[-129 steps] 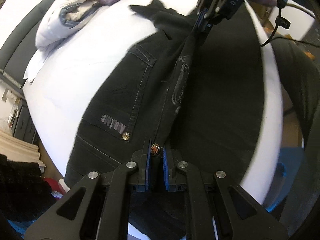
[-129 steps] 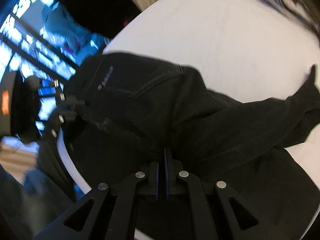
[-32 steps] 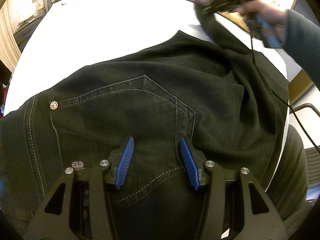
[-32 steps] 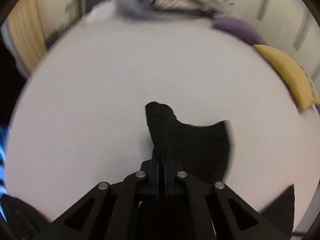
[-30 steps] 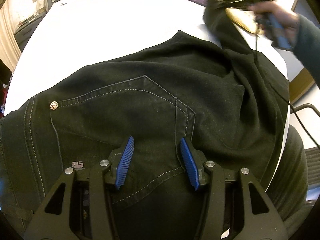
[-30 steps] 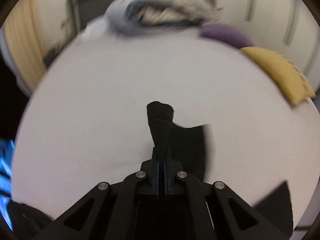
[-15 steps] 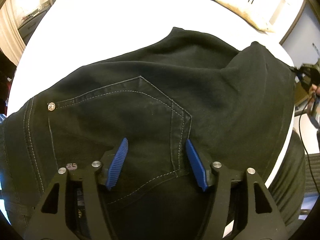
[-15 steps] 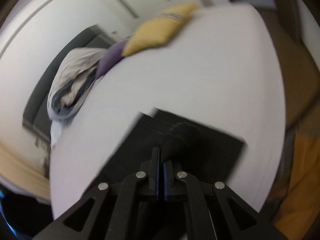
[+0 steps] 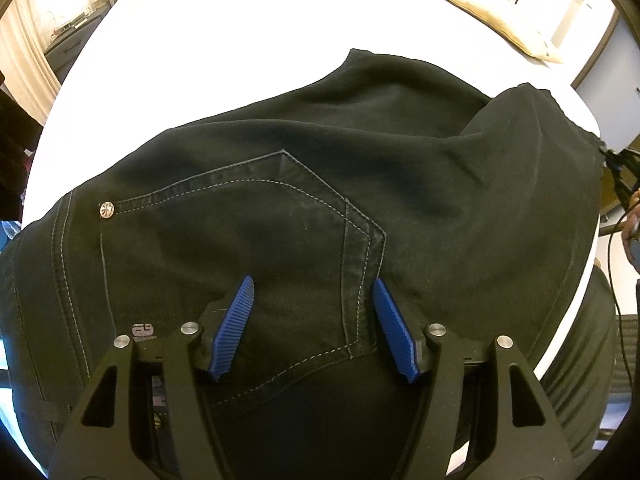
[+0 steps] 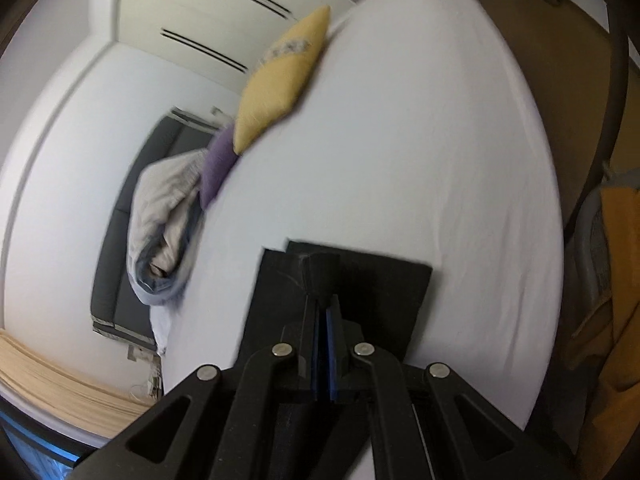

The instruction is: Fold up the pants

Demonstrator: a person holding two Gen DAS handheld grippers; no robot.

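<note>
Black denim covers the near half of the white bed (image 9: 224, 40): the pants (image 9: 360, 168) lie seat-up, back pocket (image 9: 248, 216) showing, waist toward the left edge of the left wrist view and legs running off to the right. The left gripper (image 9: 314, 328) hovers over the pocket with its blue pads (image 9: 236, 320) spread wide and holding nothing. The right gripper (image 10: 322, 316) is clamped shut on a bunched fold of the leg end (image 10: 320, 272), raised off the sheet. Judging by this, the fold turns on the long axis: the right gripper, nearer the hems, would carry them toward the waist beside the left gripper.
</note>
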